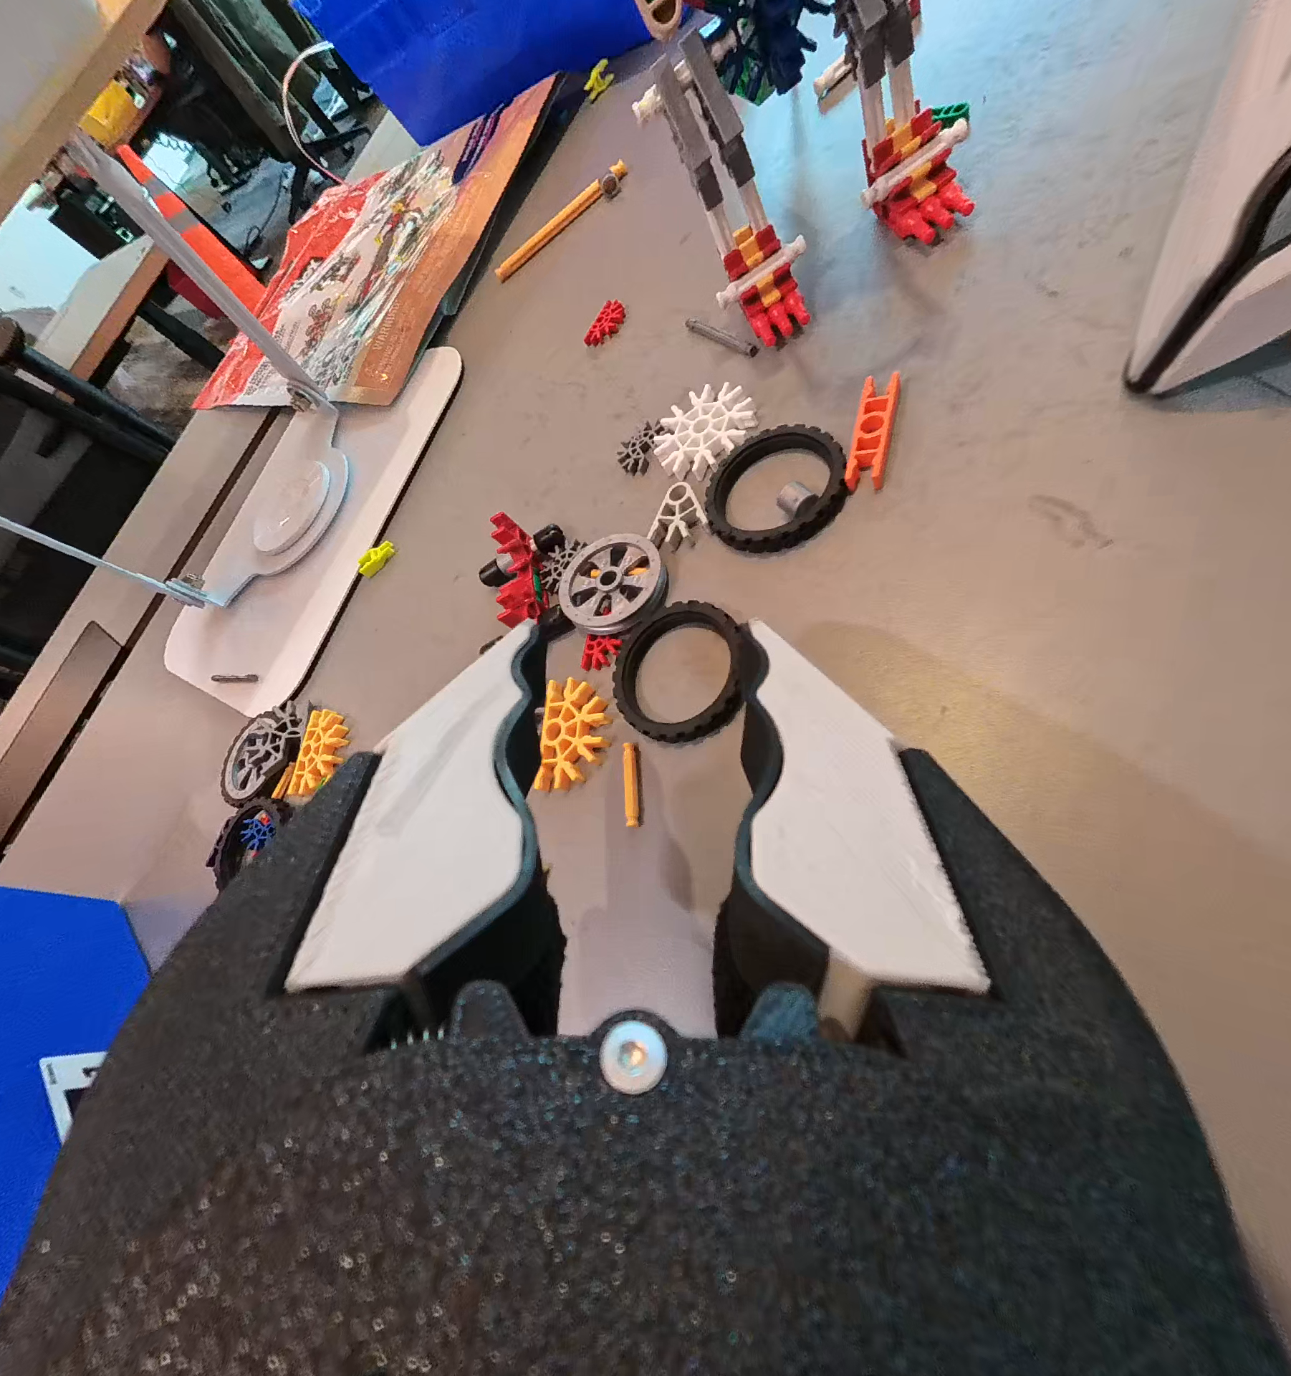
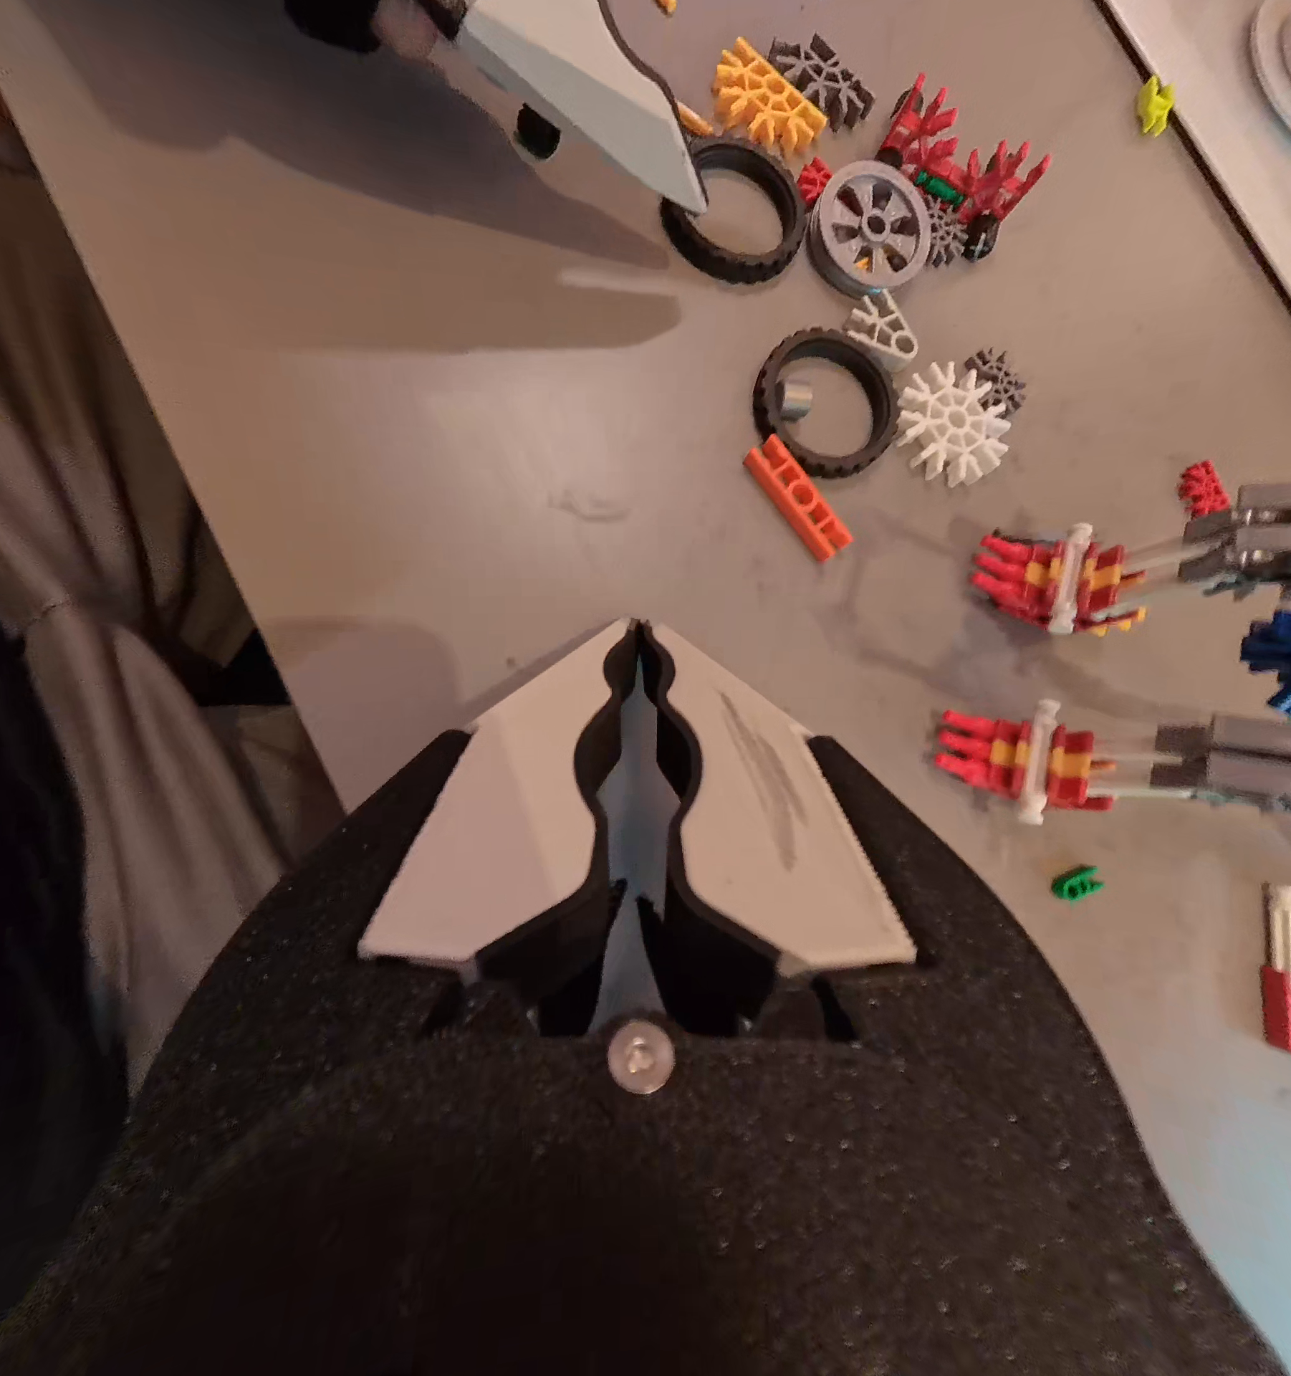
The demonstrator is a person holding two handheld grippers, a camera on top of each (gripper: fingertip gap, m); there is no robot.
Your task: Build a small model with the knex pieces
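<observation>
My left gripper (image 1: 642,633) is open, low over the grey table (image 1: 1000,670). Between its fingers lie a black tyre ring (image 1: 672,733), a yellow snowflake connector (image 1: 568,733), a small red connector (image 1: 598,649) and a short yellow rod (image 1: 631,783). Its right fingertip (image 1: 765,648) is at the tyre's outer edge; the left finger stands clear of the tyre. The right wrist view shows that fingertip (image 2: 691,193) at the tyre (image 2: 724,272). A grey wheel hub (image 1: 611,584) lies just beyond. My right gripper (image 2: 636,624) is shut with nothing between its pads, over bare table (image 2: 479,447).
Farther off lie a second tyre (image 1: 761,540) around a grey spacer (image 1: 795,497), a white snowflake (image 1: 706,432), an orange piece (image 1: 875,432) and a built model's red feet (image 1: 765,290). A booklet (image 1: 374,283), a white board (image 1: 315,521) and a blue bin (image 1: 479,59) are at the left. To reach the grey wheel hub (image 1: 611,584) in a straight line is about 5 cm for my left fingers, about 15 cm for my right. The right camera catches it too, in the right wrist view (image 2: 868,224).
</observation>
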